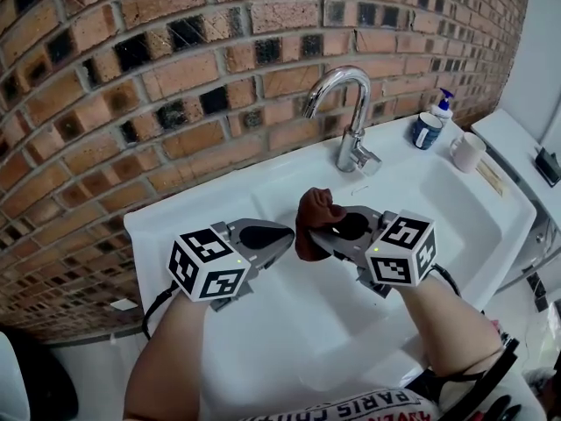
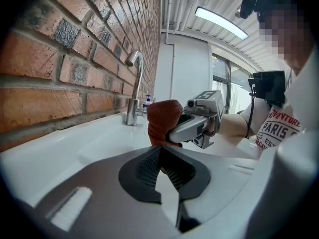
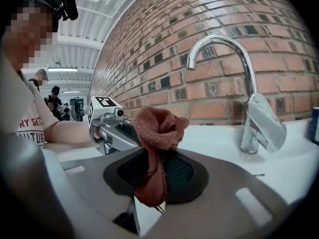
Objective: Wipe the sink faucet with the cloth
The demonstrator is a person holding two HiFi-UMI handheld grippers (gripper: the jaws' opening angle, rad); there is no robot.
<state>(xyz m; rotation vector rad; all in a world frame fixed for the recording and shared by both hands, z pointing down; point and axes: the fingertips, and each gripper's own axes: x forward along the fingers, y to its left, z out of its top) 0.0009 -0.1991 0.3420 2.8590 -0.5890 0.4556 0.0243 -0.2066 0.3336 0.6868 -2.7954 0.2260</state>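
Middle of cloth (image 3: 160, 127) unseen inside right tongs (image 3: 156, 157)

Open white ceramic basin (image 1: 443, 202) leads to the curved chrome faucet (image 1: 353, 143) — red brick wall (image 1: 175, 77) close behind, blue cup (image 1: 427, 131) and white mug (image 1: 467, 153) rightward.

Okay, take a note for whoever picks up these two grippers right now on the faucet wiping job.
Left gripper: shut, empty, over the sink beside the right one.
Right gripper: shut on the brown cloth, which bunches up above its jaws.
Faucet: at the back of the sink, apart from the cloth.
Done: cloth is in grip.
Left: bring the cloth up to the faucet and wipe it.
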